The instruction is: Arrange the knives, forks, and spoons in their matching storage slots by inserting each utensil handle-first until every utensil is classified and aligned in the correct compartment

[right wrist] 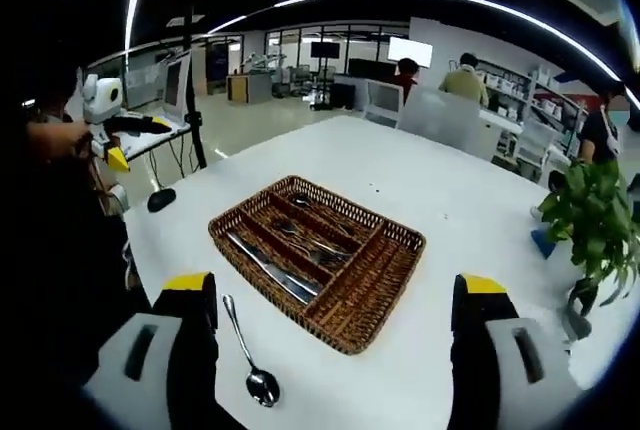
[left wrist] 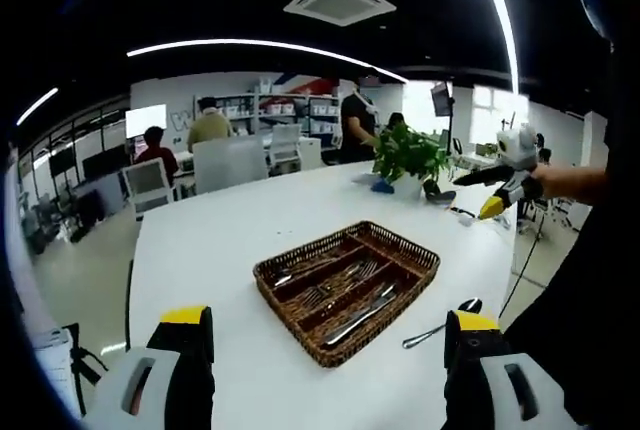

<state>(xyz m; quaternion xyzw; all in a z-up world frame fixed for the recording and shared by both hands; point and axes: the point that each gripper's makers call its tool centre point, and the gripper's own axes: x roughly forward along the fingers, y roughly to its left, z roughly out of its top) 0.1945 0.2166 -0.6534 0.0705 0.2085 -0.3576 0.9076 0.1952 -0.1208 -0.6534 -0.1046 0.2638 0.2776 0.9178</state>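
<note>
Woven wicker tray, shiny metal spoon

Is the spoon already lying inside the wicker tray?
No, the spoon lies on the white table outside the wicker tray, beside its near edge in the right gripper view.

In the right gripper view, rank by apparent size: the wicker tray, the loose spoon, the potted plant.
1. wicker tray, clearly largest.
2. potted plant, partly cut by the edge.
3. loose spoon, smallest, though nearest the camera.
</note>
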